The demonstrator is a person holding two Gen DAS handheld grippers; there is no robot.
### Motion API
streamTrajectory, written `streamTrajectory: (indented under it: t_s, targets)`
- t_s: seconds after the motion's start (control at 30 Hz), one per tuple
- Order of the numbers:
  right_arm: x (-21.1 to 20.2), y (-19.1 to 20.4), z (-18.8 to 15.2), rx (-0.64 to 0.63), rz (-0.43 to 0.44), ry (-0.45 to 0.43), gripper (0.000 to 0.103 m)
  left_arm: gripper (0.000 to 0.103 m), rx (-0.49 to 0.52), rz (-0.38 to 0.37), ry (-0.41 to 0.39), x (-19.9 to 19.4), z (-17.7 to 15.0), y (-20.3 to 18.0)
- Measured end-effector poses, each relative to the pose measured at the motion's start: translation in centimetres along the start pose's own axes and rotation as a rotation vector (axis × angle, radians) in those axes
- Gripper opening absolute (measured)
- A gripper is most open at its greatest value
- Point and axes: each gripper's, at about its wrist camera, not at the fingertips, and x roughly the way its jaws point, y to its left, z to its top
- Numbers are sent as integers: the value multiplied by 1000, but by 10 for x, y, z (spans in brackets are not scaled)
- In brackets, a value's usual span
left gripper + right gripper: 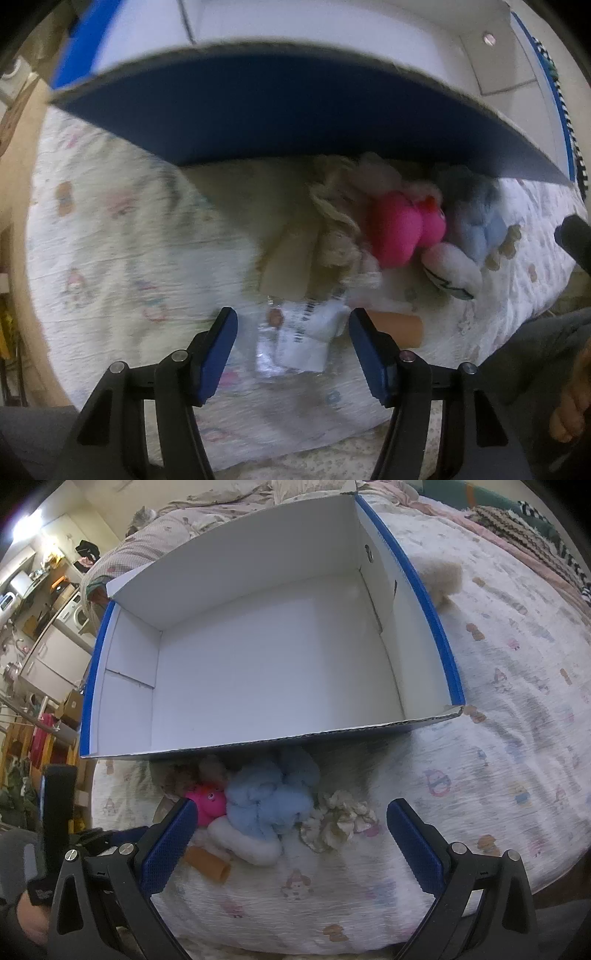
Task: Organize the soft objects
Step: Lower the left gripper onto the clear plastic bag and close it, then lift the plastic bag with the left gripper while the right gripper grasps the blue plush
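Left wrist view
- Landmark: we take the blue cardboard box with white inside [295, 110] as our reference; its dark blue near wall fills the upper part of this view.
- Left gripper [291, 328]: we see its blue-padded jaws partly apart, no pad pressing on anything; a small clear plastic packet with white printing [299, 343] lies on the bedspread between the fingertips.
- Soft things: just in front of the box's near wall we see a bright pink plush toy [402, 230], a pale blue fluffy plush [476, 225] to its right, and a cream knitted piece [336, 221] to its left.
- White plush part [454, 269]: it lies below the pink toy, farther from the box, with dark markings; the blur keeps us from saying what it may be.
- Orange-brown tube [399, 326]: beside the packet, farther from the box than the plush pile.
- Surface: a white quilted bedspread with small cartoon prints [110, 240] carries everything.

Right wrist view
- Right gripper [291, 834]: we see its jaws standing wide, nothing between the pads.
- Box: open at the top, its white floor bare.
- Pile: pink toy, blue plush and white part lie against the box's near wall, outside it.
- Crumpled cream floral cloth [338, 819]: right of the blue plush, near the box.
- Beige fluffy lump [443, 579]: touching the box's right wall, outside.
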Motion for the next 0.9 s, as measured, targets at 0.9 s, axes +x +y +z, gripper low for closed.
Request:
streamTrajectory:
  t_s: [0.9]
  targets:
    - [65, -8, -5, 253, 233, 267, 81, 22, -145, 12, -264, -101, -45, 100]
